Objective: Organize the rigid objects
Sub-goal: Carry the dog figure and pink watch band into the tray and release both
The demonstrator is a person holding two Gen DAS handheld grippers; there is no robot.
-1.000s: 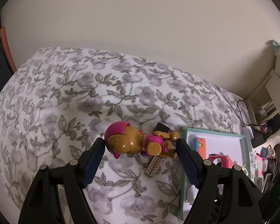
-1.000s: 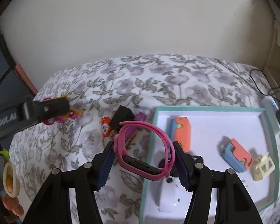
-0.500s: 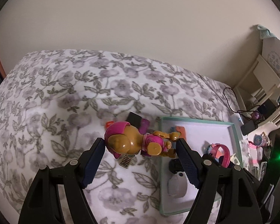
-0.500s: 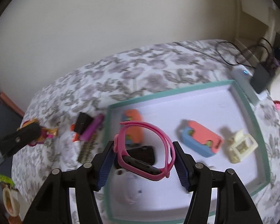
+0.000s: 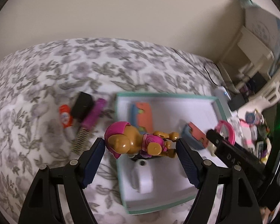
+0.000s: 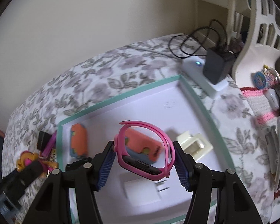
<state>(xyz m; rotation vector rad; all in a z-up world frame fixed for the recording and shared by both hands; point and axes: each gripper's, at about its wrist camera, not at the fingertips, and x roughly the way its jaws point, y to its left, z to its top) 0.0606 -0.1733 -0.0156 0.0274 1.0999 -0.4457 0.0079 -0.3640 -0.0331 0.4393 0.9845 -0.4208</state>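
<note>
My left gripper point(image 5: 141, 146) is shut on a tan toy dog figure point(image 5: 138, 142) with a pink helmet, held above the left part of a white tray with a teal rim point(image 5: 166, 95). In the right wrist view my right gripper point(image 6: 144, 158) is shut on a pink smartwatch point(image 6: 145, 148) over the same tray point(image 6: 121, 96). Inside the tray lie two orange-and-blue toys point(image 6: 78, 142) point(image 6: 151, 145), a cream clip point(image 6: 194, 143) and a white charger block point(image 6: 141, 190). From the left wrist view the right gripper point(image 5: 222, 136) shows at the tray's right side.
Left of the tray on the flowered bedspread point(image 5: 65, 71) lie a black block point(image 5: 82, 104), a purple hairbrush point(image 5: 89, 123) and an orange tube point(image 5: 65, 115). A white power strip with a black adapter point(image 6: 214, 67) and cables sits past the tray. Clutter and a white shelf point(image 6: 252, 28) fill the right.
Both grippers have swept rightward with their loads. The toy dog now hangs over the tray's left part, and the watch has gone from the tray's left rim to its middle.
</note>
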